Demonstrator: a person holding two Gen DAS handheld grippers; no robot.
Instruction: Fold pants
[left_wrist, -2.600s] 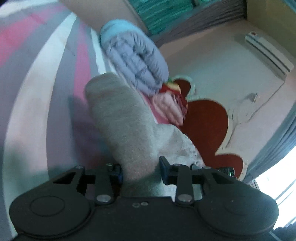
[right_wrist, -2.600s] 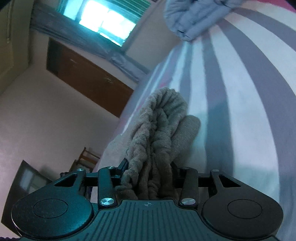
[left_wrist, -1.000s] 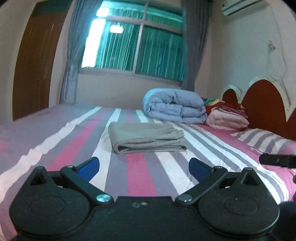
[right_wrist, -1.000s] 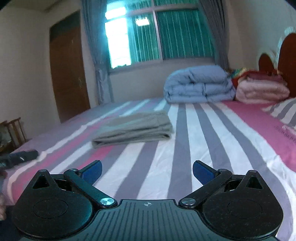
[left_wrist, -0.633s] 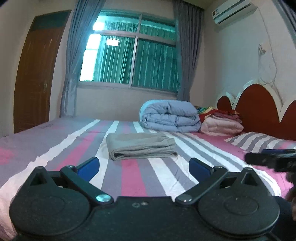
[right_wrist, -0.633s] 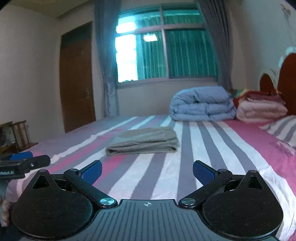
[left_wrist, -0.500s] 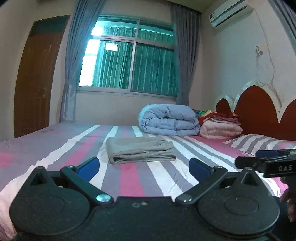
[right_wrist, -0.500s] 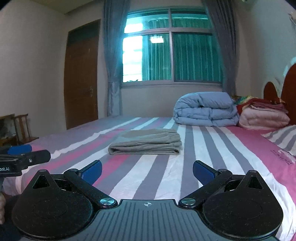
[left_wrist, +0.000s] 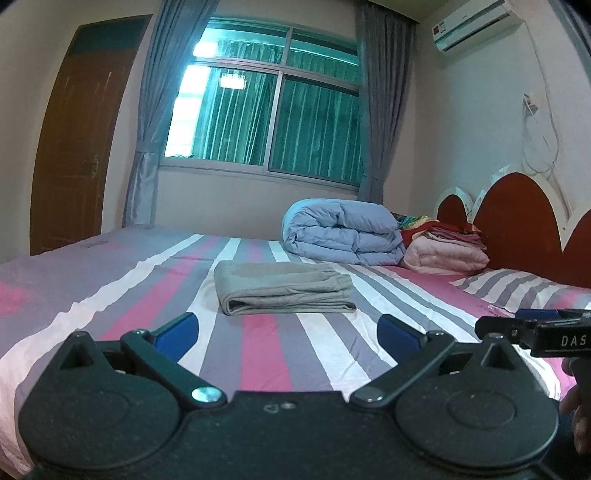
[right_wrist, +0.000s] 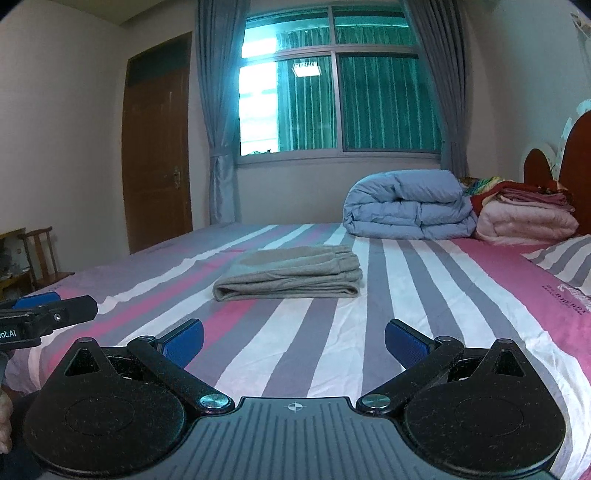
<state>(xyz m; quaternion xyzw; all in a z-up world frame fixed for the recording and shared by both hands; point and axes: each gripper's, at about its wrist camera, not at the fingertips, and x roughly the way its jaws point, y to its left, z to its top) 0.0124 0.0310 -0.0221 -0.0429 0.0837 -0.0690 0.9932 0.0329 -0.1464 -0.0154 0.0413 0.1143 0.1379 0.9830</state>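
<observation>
Left wrist view: the left gripper (left_wrist: 288, 328) has its fingers (left_wrist: 177, 330) spread wide and empty. Seconds ago they pinched a grey leg; now the pants (left_wrist: 284, 288) lie well ahead of the fingertips on the bed (left_wrist: 258, 354), a flat folded stack, untouched. The right gripper (left_wrist: 532, 328) pokes in beyond the right finger, and since half a second ago the camera has barely shifted. A blue quilt (left_wrist: 343, 232) sits far beyond the pants.

Right wrist view: the right gripper's fingers (right_wrist: 404, 341) are likewise wide apart, where they earlier clamped the bunched waistband. The pants sit ahead, slightly toward the left finger. Both tools having let go and backed off, the fold looks finished.
</observation>
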